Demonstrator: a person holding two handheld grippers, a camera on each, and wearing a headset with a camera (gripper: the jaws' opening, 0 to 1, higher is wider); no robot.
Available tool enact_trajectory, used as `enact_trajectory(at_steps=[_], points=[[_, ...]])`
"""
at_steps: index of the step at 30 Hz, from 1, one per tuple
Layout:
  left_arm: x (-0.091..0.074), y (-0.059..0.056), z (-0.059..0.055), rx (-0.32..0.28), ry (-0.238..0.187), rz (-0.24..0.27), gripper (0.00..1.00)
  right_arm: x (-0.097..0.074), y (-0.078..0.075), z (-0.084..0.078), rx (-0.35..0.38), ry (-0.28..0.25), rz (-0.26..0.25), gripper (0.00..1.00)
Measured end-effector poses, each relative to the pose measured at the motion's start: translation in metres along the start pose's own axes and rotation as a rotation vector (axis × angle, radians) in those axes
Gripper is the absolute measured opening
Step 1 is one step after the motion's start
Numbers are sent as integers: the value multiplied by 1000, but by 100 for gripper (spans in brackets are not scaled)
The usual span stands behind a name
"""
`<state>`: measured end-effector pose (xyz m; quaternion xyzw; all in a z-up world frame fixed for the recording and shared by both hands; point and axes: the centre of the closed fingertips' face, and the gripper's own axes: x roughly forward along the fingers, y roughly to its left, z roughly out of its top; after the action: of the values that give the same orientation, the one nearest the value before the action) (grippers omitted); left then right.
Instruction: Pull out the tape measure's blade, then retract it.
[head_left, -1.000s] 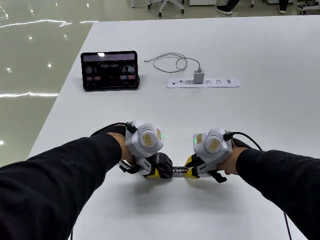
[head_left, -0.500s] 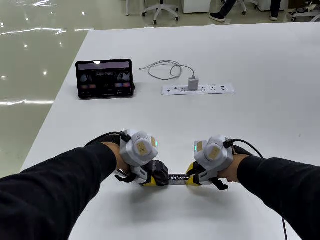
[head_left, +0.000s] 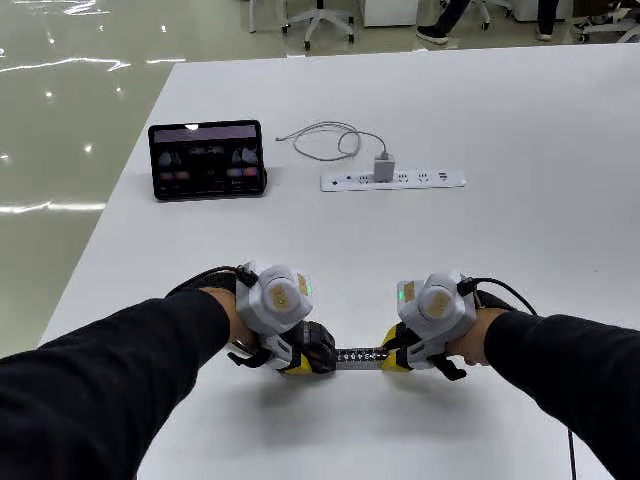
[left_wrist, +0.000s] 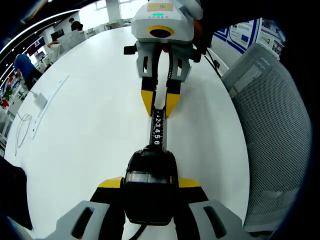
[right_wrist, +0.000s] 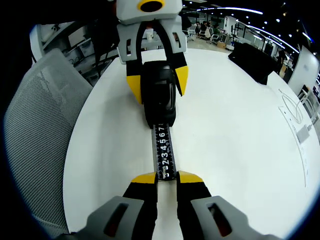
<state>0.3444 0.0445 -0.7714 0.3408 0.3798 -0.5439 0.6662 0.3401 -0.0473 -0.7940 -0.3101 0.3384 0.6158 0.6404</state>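
Observation:
The black tape measure case (left_wrist: 151, 180) (right_wrist: 159, 97) (head_left: 315, 346) rests near the table's front edge, with my left gripper (left_wrist: 150, 182) (head_left: 300, 360) shut on it. A short length of numbered blade (left_wrist: 156, 129) (right_wrist: 163, 152) (head_left: 358, 355) runs out of the case to the right. My right gripper (right_wrist: 165, 178) (head_left: 392, 360) is shut on the blade's end, its yellow fingertips (right_wrist: 145, 178) pinching it. The two grippers face each other along the blade, low over the white table (head_left: 420, 250).
A tablet (head_left: 206, 159) stands at the back left. A white power strip (head_left: 392, 180) with a charger and a coiled cable (head_left: 325, 140) lies behind the middle. A grey mesh chair (left_wrist: 270, 125) (right_wrist: 45, 125) sits just off the table's front edge.
My right gripper has moved right, away from the case, and more blade now shows between the grippers. The left gripper and case have stayed put. The head camera has tilted slightly.

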Motion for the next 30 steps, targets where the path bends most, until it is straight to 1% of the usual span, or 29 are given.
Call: enact_trajectory(at_steps=[9, 16, 20, 24, 26, 30], points=[[0, 0, 0, 5, -1, 1, 33, -5, 0, -8, 5, -1, -11, 8], [0, -1, 0, 7, -4, 13, 33, -11, -1, -15, 6, 12, -16, 9], [0, -1, 0, 7, -14, 23, 33, -13, -2, -20, 5, 19, -18, 8], [0, -1, 1, 7, -14, 22, 33, -16, -2, -25, 6, 27, -22, 8], [0, 0, 1, -6, -19, 24, 33, -17, -2, -28, 6, 32, -25, 9], [0, -1, 1, 0, -18, 25, 33, -19, -4, -32, 9, 44, -32, 9]])
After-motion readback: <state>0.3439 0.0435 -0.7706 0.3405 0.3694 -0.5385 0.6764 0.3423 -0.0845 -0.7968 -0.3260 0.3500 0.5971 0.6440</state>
